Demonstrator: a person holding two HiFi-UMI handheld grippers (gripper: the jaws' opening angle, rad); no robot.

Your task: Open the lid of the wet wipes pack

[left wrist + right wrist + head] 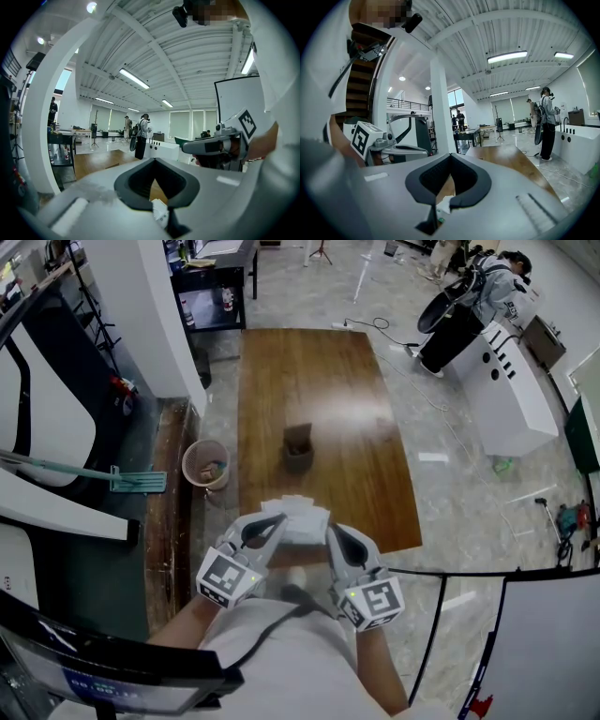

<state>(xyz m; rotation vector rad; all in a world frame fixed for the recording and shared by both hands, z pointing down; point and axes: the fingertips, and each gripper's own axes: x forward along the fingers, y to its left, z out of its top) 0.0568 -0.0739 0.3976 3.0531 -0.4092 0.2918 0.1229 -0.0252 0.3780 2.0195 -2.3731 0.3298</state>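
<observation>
The white wet wipes pack (300,518) lies at the near end of the wooden table (309,381), close to my body. My left gripper (275,524) is at its left edge and my right gripper (329,533) at its right edge, tips turned toward each other. In the left gripper view the jaws of the left gripper (161,202) are closed, with a white ridged bit of the pack (159,213) showing through the gap. The right gripper (443,199) is shut too, and white pack material (446,204) shows below its jaws. I cannot tell whether either pinches the pack.
A small brown pot (298,448) stands mid-table. Left of the table on the floor are a pink bucket (205,465) and a mop (103,474). A person (487,282) stands by a white machine (511,381) at the far right. Cables cross the floor.
</observation>
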